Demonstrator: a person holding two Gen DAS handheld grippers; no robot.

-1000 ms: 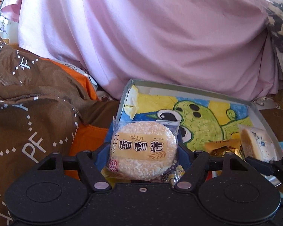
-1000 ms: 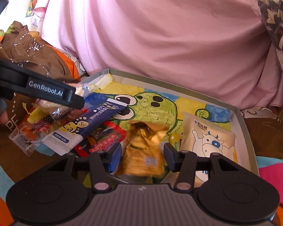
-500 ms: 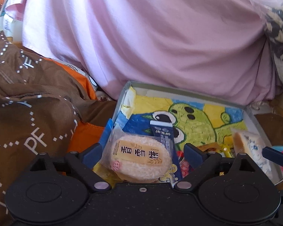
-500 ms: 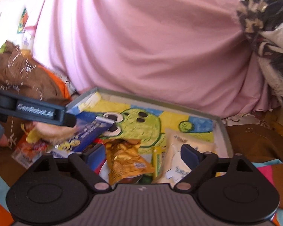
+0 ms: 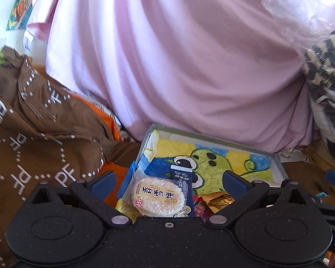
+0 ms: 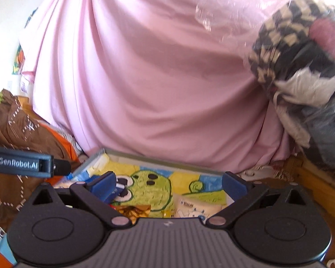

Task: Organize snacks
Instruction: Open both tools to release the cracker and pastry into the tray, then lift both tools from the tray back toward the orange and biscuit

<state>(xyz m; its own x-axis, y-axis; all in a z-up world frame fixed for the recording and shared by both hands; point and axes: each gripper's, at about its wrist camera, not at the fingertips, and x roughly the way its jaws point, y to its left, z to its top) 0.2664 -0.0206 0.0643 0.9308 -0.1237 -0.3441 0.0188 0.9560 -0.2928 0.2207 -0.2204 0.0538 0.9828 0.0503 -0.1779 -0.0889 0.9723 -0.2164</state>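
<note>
Rice cracker packet (image 5: 158, 196) shows only in the left view, low centre, lying in the tray (image 5: 212, 136) between wide left tongs (image 5: 168, 179). Right view shows wide, empty right tongs (image 6: 168, 182), a milk packet (image 6: 195, 207), then pink cloth (image 6: 156, 78).

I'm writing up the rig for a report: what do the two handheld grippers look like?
Both have black bodies with two round discs, silver pivot pins and blue finger pads. The left gripper has a smooth speckled top; the right gripper has a grey ribbed one. The left one's side reads "GenRobot.AI" in white.
</note>
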